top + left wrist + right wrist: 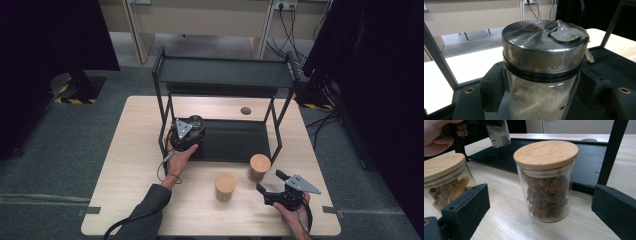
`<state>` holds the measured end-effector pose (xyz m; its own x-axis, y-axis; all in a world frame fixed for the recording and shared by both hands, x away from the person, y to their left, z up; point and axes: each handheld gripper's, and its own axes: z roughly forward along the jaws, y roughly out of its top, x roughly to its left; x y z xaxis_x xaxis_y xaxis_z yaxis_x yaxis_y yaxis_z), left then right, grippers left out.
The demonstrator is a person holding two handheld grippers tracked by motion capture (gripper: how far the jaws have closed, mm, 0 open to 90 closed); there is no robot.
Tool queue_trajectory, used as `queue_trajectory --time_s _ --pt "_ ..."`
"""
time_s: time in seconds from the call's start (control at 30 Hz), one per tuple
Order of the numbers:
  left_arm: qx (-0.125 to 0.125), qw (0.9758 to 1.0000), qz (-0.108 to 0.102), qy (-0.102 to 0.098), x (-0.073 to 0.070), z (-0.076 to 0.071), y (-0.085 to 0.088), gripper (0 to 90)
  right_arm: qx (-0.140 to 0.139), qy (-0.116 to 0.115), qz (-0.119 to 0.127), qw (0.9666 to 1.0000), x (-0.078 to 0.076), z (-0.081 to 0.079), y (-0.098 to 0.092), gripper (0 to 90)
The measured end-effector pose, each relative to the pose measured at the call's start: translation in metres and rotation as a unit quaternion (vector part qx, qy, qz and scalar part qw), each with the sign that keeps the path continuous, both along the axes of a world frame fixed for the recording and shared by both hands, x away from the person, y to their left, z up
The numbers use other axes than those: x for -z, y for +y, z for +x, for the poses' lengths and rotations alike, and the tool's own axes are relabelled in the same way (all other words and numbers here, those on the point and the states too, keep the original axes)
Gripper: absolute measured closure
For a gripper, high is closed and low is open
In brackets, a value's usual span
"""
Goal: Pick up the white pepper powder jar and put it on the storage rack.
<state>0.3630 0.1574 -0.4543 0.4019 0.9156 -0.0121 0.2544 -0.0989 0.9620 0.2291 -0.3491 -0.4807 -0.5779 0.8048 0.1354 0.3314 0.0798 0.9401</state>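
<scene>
A pale wooden table (pixel 130 165) stands on grey carpet, with dark curtains to either side and a beige wall with sockets and trailing cables beyond its far edge. A black two-tier metal rack (pixel 225 75) occupies the far middle of the table, its lower tray (pixel 235 142) lying flat on the tabletop. The left hand (pixel 177 157) reaches in from the near edge, forearm angled toward the rack's near-left corner, and the left gripper (pixel 192 131) is clamped on a metal-lidded jar (pixel 541 65) of pale powder at the tray's left end; the jaws press both sides of the glass. The right hand (pixel 295 212) sits near the table's near-right corner, holding the right gripper (pixel 269 182) with jaws spread wide and holding nothing, pointed toward the rack. Just ahead of it stands a wooden-lidded star anise jar (pixel 546 180), close to the tray's near edge, with a cinnamon stick jar (pixel 442 181) beside it toward the near edge, the two apart.
</scene>
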Motion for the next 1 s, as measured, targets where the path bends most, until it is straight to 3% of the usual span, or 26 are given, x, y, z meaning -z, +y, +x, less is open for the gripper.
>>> queue_trajectory --time_s 1.0 --pt "-0.031 0.9994 0.003 0.013 0.013 0.013 -0.005 31.1 -0.001 0.0 0.0 1.0 0.0 0.0 0.0 2.0"
